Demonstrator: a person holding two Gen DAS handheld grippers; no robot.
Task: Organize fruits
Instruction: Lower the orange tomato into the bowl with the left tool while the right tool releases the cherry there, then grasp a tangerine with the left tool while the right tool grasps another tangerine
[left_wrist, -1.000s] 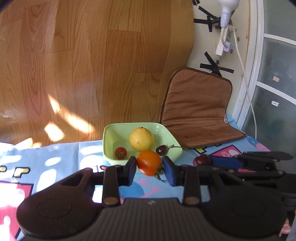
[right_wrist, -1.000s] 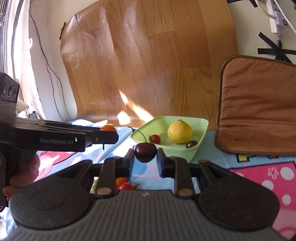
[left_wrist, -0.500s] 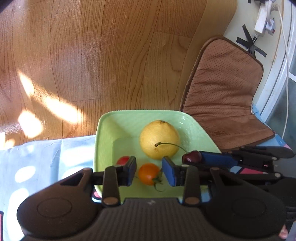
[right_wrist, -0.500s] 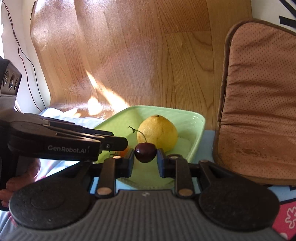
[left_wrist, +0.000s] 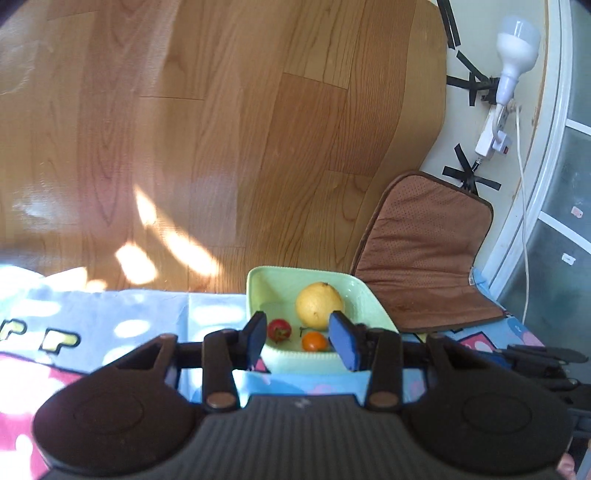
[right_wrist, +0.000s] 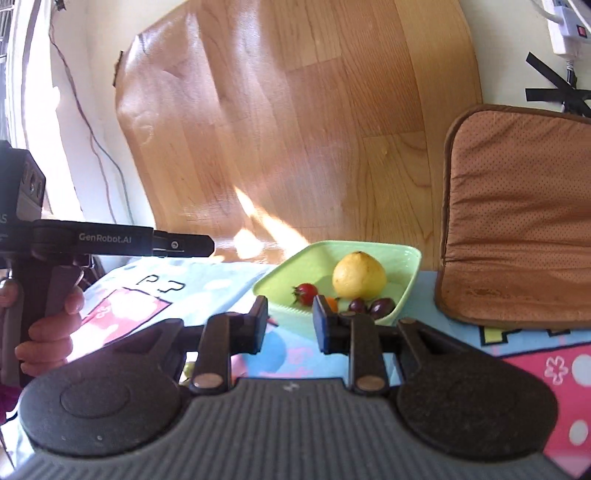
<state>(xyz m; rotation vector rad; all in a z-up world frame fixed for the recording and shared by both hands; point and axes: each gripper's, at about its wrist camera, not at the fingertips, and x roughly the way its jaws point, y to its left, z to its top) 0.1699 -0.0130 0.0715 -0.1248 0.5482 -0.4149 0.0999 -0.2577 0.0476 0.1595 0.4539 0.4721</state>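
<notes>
Both tongs gape empty, left (left_wrist: 298, 341) opening; right (right_wrist: 290, 320) hides orange fruit (right_wrist: 333, 302).

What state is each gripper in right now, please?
Left gripper: jaws opening, nothing between them.
Right gripper: jaws apart, empty.
</notes>
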